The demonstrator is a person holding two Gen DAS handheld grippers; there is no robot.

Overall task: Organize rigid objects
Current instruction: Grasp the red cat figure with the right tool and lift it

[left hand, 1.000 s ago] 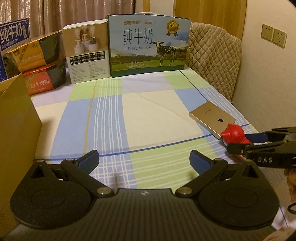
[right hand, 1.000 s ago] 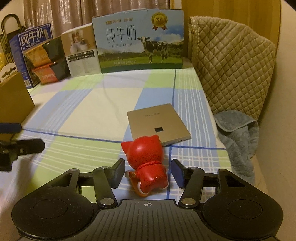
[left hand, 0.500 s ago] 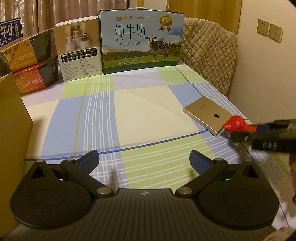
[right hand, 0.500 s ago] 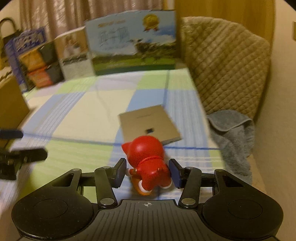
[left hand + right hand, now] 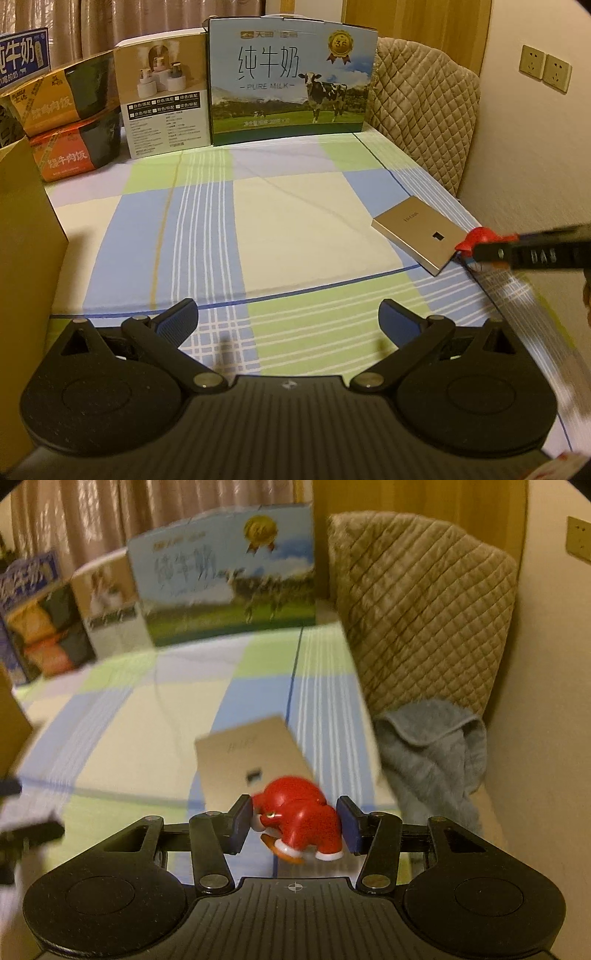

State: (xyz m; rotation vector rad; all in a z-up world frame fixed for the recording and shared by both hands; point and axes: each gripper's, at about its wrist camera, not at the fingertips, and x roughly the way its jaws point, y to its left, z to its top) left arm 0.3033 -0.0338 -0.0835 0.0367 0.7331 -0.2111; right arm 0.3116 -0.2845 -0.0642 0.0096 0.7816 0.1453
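A checked cloth (image 5: pixel 288 221) in blue, green and cream covers the surface. At its far edge stands a row of cartons: a large milk box (image 5: pixel 291 77) printed with a cow, just beside it a white box (image 5: pixel 166 99) showing small appliances, then two stacked food cartons (image 5: pixel 70 118) in orange and black. A brown cardboard wall (image 5: pixel 26 236) rises at the left. A quilted beige cover (image 5: pixel 421 605) leans at the far right, a grey towel (image 5: pixel 432 749) crumpled below it. Two wall sockets (image 5: pixel 545 72) sit on the cream wall.
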